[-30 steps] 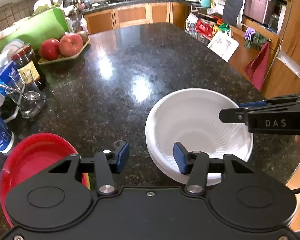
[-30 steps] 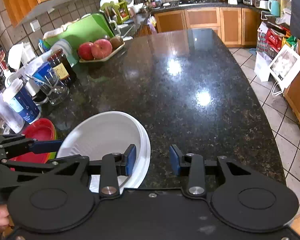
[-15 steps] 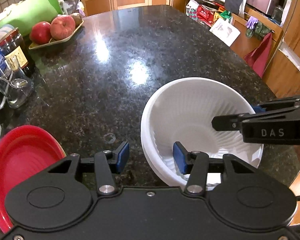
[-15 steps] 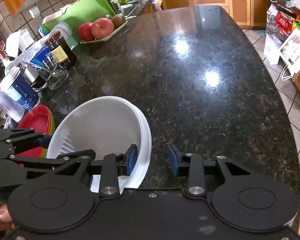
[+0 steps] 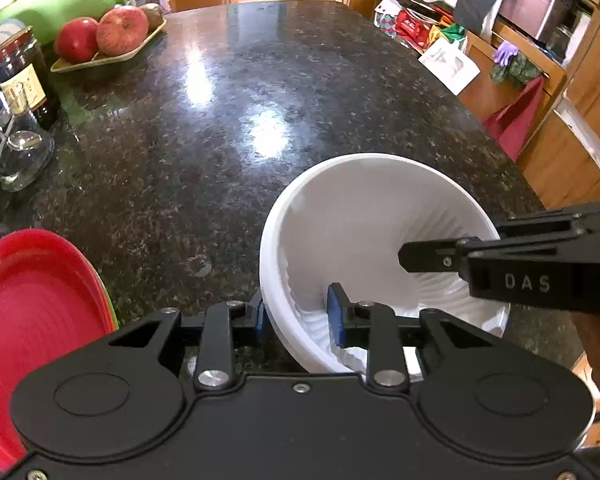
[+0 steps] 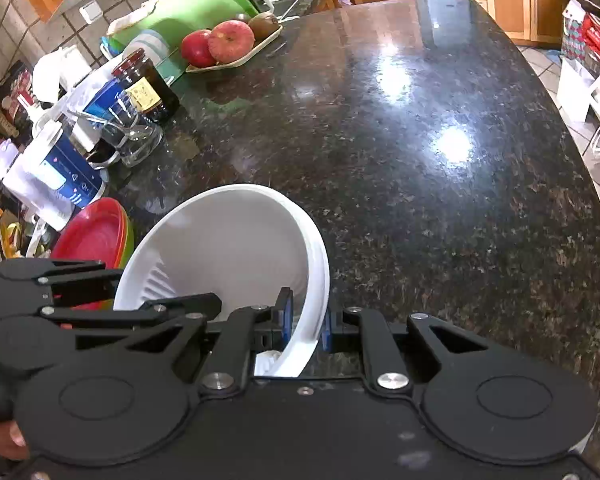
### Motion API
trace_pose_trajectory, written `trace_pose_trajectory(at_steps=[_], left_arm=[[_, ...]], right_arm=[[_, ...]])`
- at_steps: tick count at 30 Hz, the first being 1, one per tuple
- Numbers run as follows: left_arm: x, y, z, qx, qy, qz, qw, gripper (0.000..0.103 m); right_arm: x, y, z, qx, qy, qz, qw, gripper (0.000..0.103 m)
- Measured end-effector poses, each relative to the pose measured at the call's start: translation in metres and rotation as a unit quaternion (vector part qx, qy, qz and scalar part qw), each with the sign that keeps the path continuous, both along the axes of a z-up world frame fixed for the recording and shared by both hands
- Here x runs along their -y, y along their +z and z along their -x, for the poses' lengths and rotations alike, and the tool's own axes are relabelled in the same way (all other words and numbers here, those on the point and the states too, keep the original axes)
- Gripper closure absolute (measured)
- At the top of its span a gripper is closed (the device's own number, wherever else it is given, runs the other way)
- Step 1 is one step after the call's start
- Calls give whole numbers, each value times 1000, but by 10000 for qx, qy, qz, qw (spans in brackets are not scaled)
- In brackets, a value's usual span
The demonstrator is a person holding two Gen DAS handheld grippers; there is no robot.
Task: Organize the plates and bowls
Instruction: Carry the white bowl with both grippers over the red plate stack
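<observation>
White bowl (image 5: 364, 224) sits on the dark granite counter (image 5: 228, 128), near edge, slightly tilted. It looks like nested white bowls: a doubled rim shows on the right side in the right wrist view (image 6: 320, 264).

Left gripper (image 5: 296, 320): jaws straddle the bowl's left-near rim, one blue pad outside the wall, the other inside the bowl. Jaws have just been closing. The outer pad looks to be touching the wall; the inner one stands on the ribbed inside surface. Reads as gripping the rim, though contact of the inner pad is not fully clear.

Right gripper (image 6: 305, 324): jaws straddle the right-near rim, left pad inside, right pad outside. Also just been closing; the gap is now narrow and both pads sit tight on the rim wall. Clamped on the bowl.

Both grippers point steeply down toward the counter and come in from the near side. Each shows in the other's view: the right one enters from the right over the bowl (image 5: 512, 264), the left one lies at the left beside the bowl (image 6: 80, 292). Part of a hand (image 6: 4, 440) shows at the bottom left corner of the right wrist view.

Red plates (image 5: 32, 320) are stacked to the left of the bowl, apart from it, with a green one under them at the edge (image 6: 130, 236). Far left: tray of apples (image 6: 220, 46), dark jar (image 6: 148, 88), glass (image 6: 136, 140).
</observation>
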State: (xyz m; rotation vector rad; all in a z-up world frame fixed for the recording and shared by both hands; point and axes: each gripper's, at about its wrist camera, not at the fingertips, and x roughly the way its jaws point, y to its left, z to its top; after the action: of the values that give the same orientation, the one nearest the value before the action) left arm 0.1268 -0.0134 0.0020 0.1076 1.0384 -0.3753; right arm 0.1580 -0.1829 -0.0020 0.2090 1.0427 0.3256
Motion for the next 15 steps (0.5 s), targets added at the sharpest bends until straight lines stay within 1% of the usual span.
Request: trace_pose_trajectory(at_steps=[7, 15], left_arm=[[3, 2, 4, -37, 161, 35, 9999, 67], [6, 15, 16, 126, 442, 21, 9989, 68]], right_arm=[[4, 2, 4, 68, 109, 22, 9999, 87], [6, 14, 15, 337, 368, -13, 9988, 87]])
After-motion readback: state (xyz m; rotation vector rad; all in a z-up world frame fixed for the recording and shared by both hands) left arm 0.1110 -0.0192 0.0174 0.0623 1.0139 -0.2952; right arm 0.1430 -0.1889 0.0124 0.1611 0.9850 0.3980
